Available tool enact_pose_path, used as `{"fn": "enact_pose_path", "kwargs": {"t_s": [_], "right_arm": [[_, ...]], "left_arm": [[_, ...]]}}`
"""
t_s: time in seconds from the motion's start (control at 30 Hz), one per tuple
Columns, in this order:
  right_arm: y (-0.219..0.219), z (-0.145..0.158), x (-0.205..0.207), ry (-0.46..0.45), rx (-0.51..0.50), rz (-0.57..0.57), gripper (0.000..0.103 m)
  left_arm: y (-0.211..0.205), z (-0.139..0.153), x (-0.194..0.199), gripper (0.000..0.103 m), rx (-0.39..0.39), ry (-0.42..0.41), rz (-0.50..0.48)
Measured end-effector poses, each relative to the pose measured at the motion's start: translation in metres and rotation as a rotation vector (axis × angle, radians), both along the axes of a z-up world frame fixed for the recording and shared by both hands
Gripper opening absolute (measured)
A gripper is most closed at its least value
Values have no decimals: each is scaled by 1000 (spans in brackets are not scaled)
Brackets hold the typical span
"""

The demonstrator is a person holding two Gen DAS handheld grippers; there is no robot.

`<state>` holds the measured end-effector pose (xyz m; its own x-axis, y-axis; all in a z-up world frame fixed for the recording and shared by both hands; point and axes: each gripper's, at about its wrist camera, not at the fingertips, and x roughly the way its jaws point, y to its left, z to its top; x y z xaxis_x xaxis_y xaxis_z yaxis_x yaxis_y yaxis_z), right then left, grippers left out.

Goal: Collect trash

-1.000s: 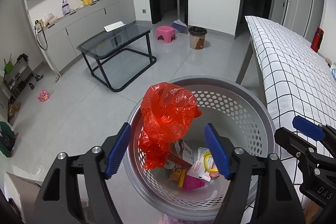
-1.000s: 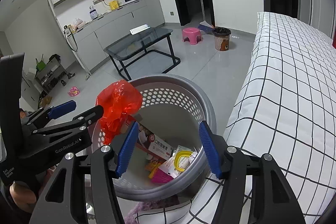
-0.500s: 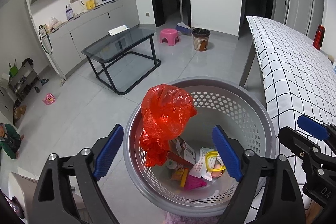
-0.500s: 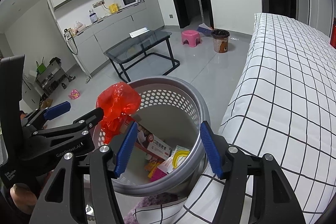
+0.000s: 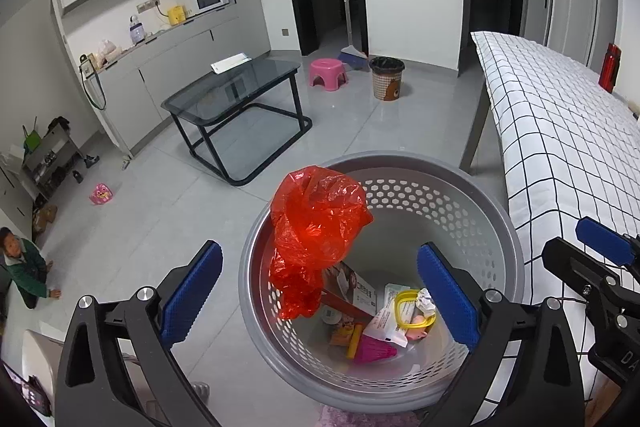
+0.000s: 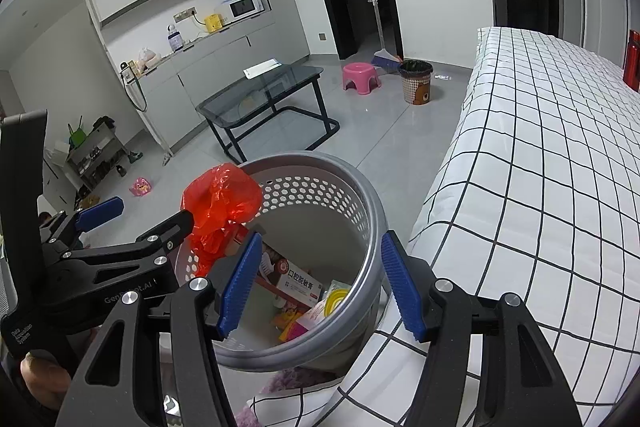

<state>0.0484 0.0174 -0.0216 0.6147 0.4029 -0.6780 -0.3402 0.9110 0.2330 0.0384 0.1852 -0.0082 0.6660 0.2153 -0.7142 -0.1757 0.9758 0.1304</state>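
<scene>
A grey perforated basket (image 5: pixel 460 179) stands on the floor beside the bed and holds several scraps: a box, a yellow ring, pink wrappers. A crumpled red plastic bag (image 5: pixel 320 223) hangs over its near-left rim. My left gripper (image 5: pixel 319 246) hovers above the basket with its jaws opening wide, the bag between them but no pad pressing on it. In the right wrist view the red bag (image 6: pixel 220 203) touches one finger of the left gripper (image 6: pixel 144 217). My right gripper (image 6: pixel 321 237) is open above the basket's (image 6: pixel 372 211) right rim and holds nothing.
A bed with a black-and-white checked cover (image 6: pixel 540 167) runs along the right. Farther off are a glass table (image 5: pixel 236 95), a pink stool (image 5: pixel 328 73) and a small bin (image 5: pixel 386 79). A person sits on the floor at the far left (image 5: pixel 24 267).
The left gripper's jaws have spread much wider, away from the red bag, which still hangs at the basket's rim. The right gripper has hardly changed.
</scene>
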Motion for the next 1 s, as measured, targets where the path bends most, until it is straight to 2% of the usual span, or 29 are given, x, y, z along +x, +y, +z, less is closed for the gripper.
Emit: {"fn": "enact_pose_path", "kwargs": {"t_s": [0.37,0.63,1.0], "right_arm": [[-2,1,0,-1,3,-2,60],[-2,0,0,-1,3,-2,60],[-2,0,0,-1,4,-3,60]], "left_arm": [[0,2,-1,96,21,-7,31],[-6,4,-1,96,46,-6,18],[-5,3,1,96,37,2,17]]}}
